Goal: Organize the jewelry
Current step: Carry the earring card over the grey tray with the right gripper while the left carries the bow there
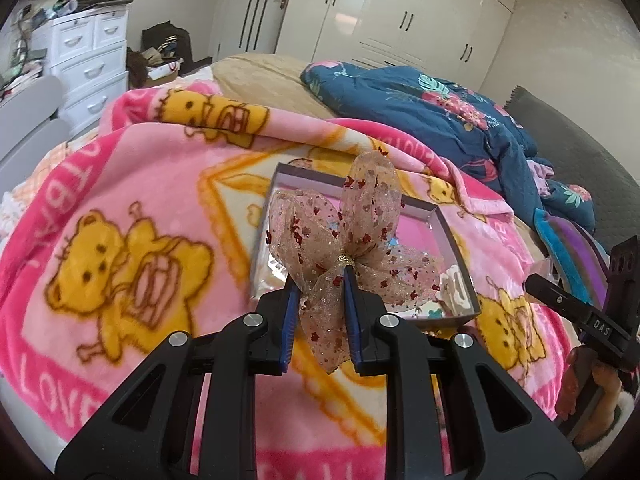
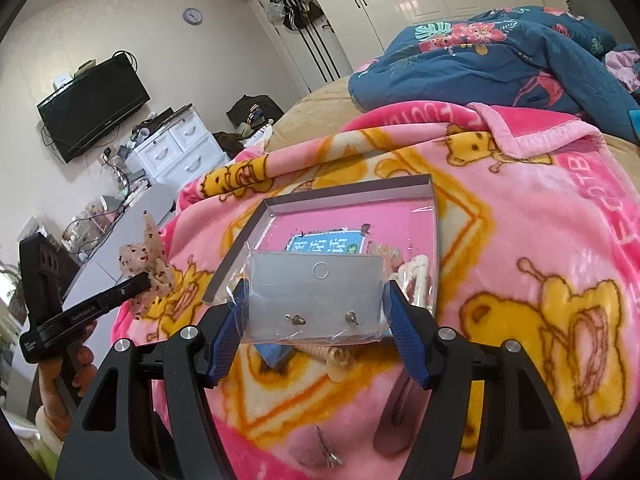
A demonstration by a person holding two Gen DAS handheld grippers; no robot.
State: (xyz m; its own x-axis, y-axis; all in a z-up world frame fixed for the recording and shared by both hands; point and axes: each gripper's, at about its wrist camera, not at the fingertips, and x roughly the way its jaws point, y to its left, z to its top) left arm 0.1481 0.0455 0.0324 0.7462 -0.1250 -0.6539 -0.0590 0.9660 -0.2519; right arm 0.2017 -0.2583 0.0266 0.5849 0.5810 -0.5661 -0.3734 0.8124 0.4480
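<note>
Left gripper [image 1: 320, 276] level, clamping bow [image 1: 344, 240] above box [image 1: 456, 236]; right gripper [image 2: 316, 308] pinching earring packet [image 2: 316, 292].

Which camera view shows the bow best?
The left wrist view. There the bow fills the centre, clamped between the left gripper fingers, above the box. In the right wrist view the bow is small, near the left edge, partly hidden by that gripper.
</note>
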